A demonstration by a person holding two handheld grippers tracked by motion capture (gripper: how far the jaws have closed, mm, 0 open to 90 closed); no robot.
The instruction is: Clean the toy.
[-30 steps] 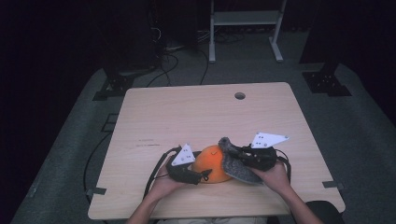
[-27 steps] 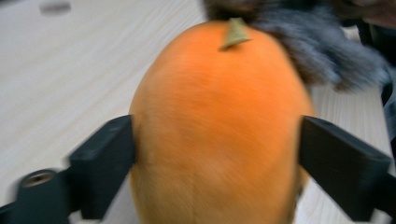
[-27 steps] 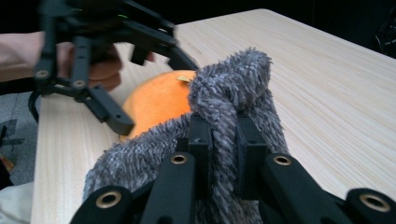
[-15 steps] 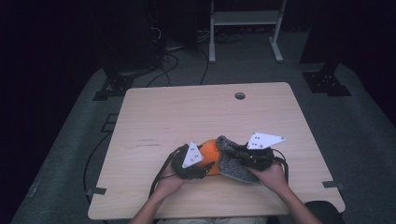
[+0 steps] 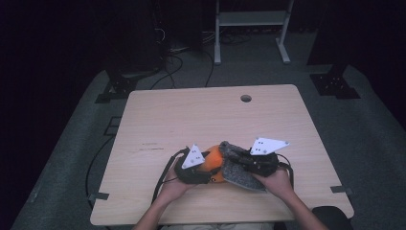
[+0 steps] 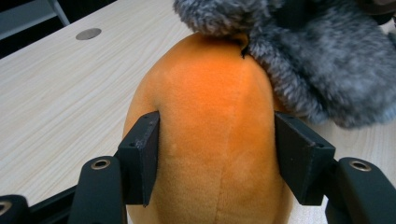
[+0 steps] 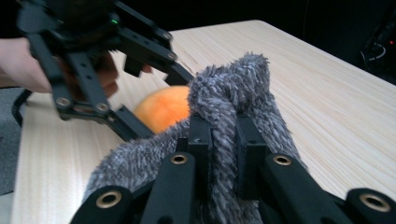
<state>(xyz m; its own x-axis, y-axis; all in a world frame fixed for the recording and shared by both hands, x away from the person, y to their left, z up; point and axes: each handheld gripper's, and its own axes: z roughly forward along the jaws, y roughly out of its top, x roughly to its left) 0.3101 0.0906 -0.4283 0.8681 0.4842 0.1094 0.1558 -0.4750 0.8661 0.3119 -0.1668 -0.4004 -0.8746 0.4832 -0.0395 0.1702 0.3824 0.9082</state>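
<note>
A plush toy lies near the table's front edge, with an orange body point(image 5: 214, 159) and a grey furry part point(image 5: 238, 173). My left gripper point(image 5: 209, 168) comes at it from the left. Its jaws have just been closing, and in the left gripper view the pads point(image 6: 140, 158) press into both sides of the orange body point(image 6: 210, 116), under the grey fur point(image 6: 317, 70). My right gripper point(image 7: 224, 140) is shut on a fold of the grey fur point(image 7: 233, 79). Beyond that fold are the orange body point(image 7: 163, 109) and the left gripper point(image 7: 140, 100). The right gripper point(image 5: 242, 163) is just right of the toy.
The wooden table point(image 5: 191, 120) has a round cable hole point(image 5: 245, 98) near its far edge. Behind it on the dark floor are a white metal frame point(image 5: 249, 19), cables point(image 5: 177, 52) and black stand bases point(image 5: 335, 84). Both forearms enter from the bottom edge.
The left gripper has edged right and its jaws have closed in on the orange body. The right hand and the grey fur have hardly moved.
</note>
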